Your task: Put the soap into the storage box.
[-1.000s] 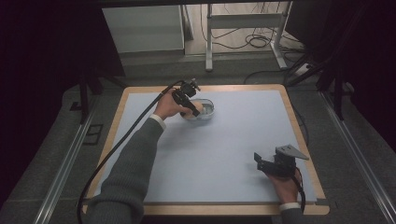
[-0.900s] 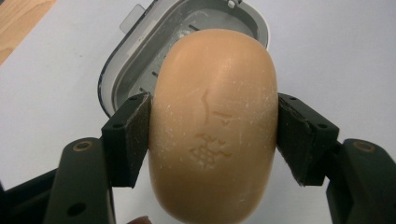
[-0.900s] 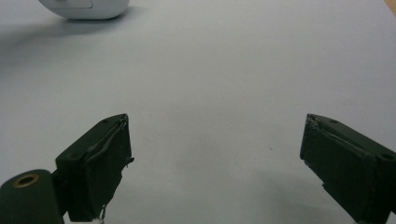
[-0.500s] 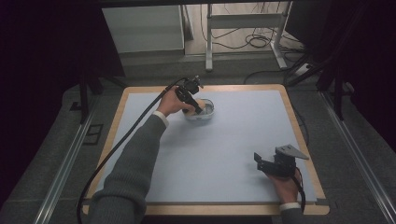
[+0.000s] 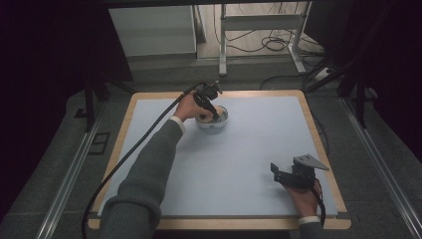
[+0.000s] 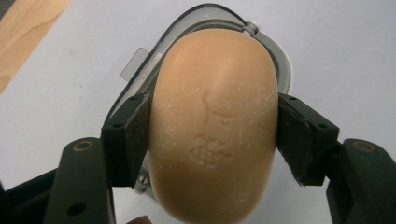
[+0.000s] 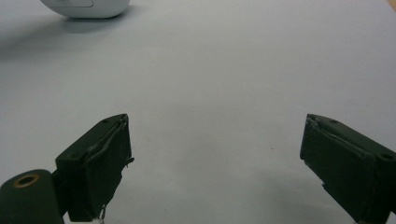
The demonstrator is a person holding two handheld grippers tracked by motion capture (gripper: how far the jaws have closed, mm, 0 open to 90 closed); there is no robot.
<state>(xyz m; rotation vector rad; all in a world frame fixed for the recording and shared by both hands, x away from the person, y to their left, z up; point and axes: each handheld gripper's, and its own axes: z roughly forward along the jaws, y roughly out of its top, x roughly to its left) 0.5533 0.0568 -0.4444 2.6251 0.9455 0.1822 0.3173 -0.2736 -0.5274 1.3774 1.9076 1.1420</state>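
A tan oval bar of soap [image 6: 212, 126] with a stamped mark sits between the black jaws of my left gripper [image 6: 212, 133], whose pads press on both its sides. Right beneath it lies a white soap dish [image 6: 275, 56]. In the high view the left gripper [image 5: 211, 110] hangs over that dish [image 5: 213, 123] at the table's far middle, the soap [image 5: 205, 110] just showing. My right gripper [image 5: 282, 175] rests near the front right edge, and in its own view this gripper [image 7: 215, 161] has its jaws wide apart over bare table.
A pale blue-grey mat [image 5: 234, 149] covers the wooden-rimmed table [image 5: 318, 144]. The left gripper's cable [image 5: 129, 154] trails off the front left. The white dish's underside [image 7: 86, 8] shows at the far top of the right gripper view.
The left gripper with the soap has shifted a little toward the dish and slightly down. The right gripper has stayed where it was.
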